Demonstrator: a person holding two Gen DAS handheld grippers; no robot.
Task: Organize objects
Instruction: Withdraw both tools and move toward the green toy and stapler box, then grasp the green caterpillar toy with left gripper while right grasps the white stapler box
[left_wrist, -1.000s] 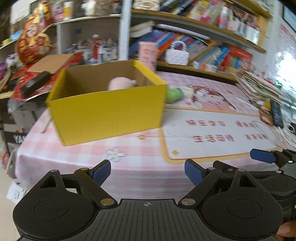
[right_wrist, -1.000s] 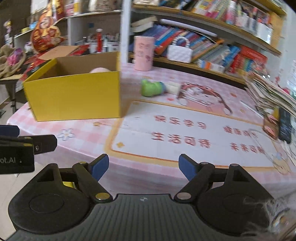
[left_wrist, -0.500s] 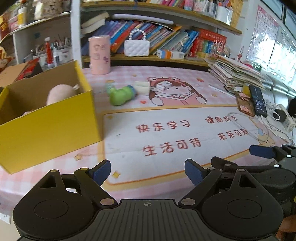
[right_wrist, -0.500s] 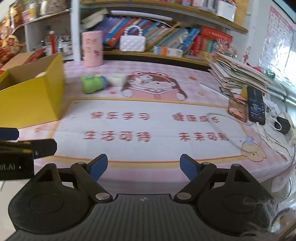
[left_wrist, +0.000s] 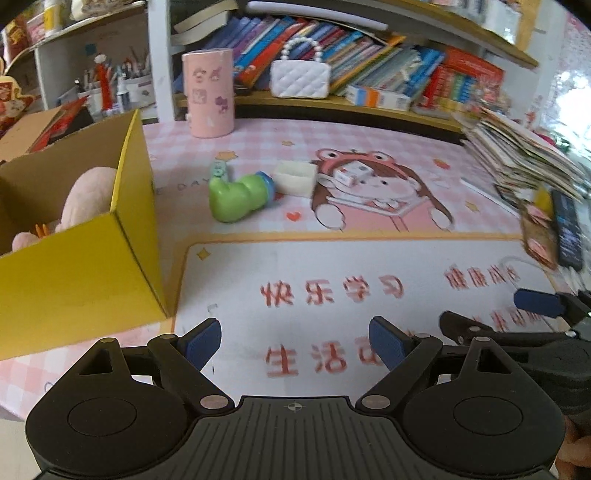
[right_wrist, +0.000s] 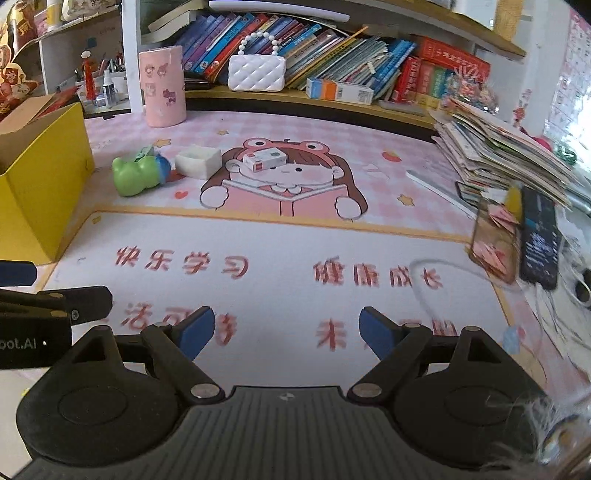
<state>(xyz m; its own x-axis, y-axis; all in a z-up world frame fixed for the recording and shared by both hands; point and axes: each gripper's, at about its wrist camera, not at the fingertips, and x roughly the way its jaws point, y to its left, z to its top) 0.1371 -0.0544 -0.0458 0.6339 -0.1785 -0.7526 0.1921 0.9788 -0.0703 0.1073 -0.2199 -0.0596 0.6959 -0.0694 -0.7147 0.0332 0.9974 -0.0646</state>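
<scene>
Left gripper (left_wrist: 295, 341): blue-tipped fingers (left_wrist: 203, 338) spread wide, nothing btwn them, hovering over the near part of the printed mat (left_wrist: 332, 266). Right gripper (right_wrist: 282, 330): fingers (right_wrist: 373, 332) likewise wide apart, empty, over the mat's red lettering. Each gripper shows at the edge of the other's view, so they sit side by side, left one nearer the box.

Yellow cardboard box (left_wrist: 85, 273) stands open-topped on the worktop (left_wrist: 258, 133) at the mat's left edge, just left of the left gripper. Inside it lies a pink plush toy (left_wrist: 88, 199), leaning toward the box's right wall.

Beyond the box, further back on the mat: green toy (left_wrist: 236, 197) w/ a blue end, lying on its side. Just right of it, a small cream open box (left_wrist: 295, 179); whether the two touch I can't tell. Right again, a small white-and-red carton (right_wrist: 264, 158) rests on the cartoon girl's forehead print, apart from the cream box.

At the back of the worktop, a pink cylindrical holder (right_wrist: 162, 86) w/ cartoon stickers stands upright. Behind it, a low shelf carries a white quilted handbag (right_wrist: 256, 72) w/ a bead handle and a row of leaning books (right_wrist: 332, 55).

Right side: a slanted stack of papers and booklets (right_wrist: 498, 147), w/ a dark phone (right_wrist: 541, 236) lying in front of it, near the worktop's right edge.
</scene>
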